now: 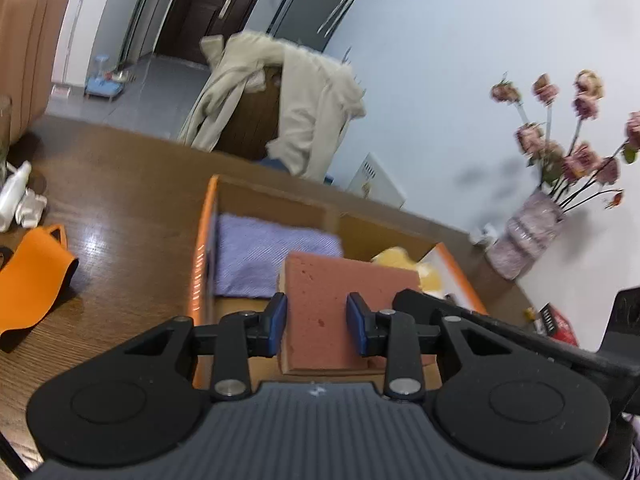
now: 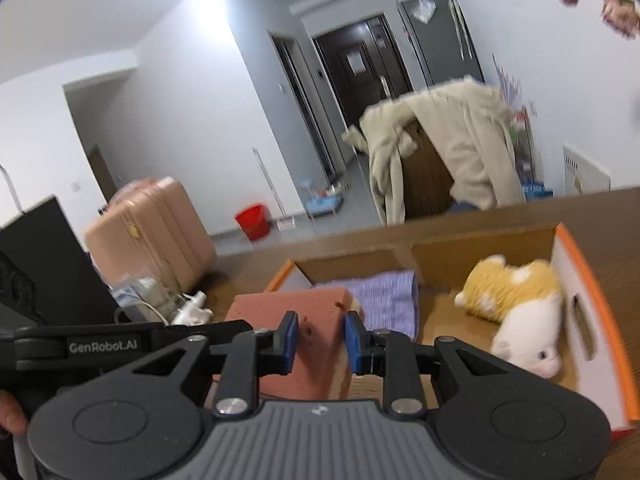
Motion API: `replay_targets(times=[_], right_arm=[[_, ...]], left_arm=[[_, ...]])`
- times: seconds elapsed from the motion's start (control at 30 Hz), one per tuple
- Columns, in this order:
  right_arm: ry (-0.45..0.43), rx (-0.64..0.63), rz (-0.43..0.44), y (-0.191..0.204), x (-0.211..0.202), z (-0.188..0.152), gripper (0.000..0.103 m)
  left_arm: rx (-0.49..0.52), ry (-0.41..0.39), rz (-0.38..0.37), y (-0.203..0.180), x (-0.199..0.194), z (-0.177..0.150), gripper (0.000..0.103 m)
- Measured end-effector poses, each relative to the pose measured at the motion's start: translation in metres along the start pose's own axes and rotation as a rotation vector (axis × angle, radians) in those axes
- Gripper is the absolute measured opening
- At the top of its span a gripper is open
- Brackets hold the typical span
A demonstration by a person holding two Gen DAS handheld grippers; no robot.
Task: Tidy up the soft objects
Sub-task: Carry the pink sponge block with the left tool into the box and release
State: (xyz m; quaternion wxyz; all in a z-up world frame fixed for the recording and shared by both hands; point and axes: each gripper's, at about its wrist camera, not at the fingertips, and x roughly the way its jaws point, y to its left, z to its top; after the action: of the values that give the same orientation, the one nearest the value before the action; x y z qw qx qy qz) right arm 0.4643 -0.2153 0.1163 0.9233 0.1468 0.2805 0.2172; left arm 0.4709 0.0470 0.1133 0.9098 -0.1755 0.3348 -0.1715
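While left tongs [image 1: 316, 322] clamp sponge [image 1: 344, 304] | right tongs [image 2: 320, 344] narrow | "GenRobot.AI" label [image 2: 103, 346]

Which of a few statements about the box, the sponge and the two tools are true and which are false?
1. The left tool grips the pink sponge. True.
2. The purple cloth lies on the table outside the cardboard box. False: it lies inside the box.
3. A plush toy lies in the box near its orange-edged wall. True.
4. The right tool is clamped on the plush toy. False: its pads sit apart, nowhere near the toy.
5. The vase of flowers stands inside the box. False: it stands on the table beside it.
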Motion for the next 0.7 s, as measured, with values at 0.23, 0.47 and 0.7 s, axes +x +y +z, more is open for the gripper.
replay_targets(times=[0.23,0.47,0.7], right_arm=[[0.11,0.03,0.005,-0.005,0.035,-0.015,0.027],[0.136,0.018,0.015,0.003,0.037,-0.019,0.027],[0.004,-0.058,0.006,0.024,-0.032,0.002,0.034]], left_arm=[[0.08,0.047,0.038,0.012,0.008,-0.015,0.05],[0.141,-0.013,0.017,0.005,-0.02,-0.02,0.073],[0.173,-0.106,0.034,-0.016,-0.073,-0.014,0.078]])
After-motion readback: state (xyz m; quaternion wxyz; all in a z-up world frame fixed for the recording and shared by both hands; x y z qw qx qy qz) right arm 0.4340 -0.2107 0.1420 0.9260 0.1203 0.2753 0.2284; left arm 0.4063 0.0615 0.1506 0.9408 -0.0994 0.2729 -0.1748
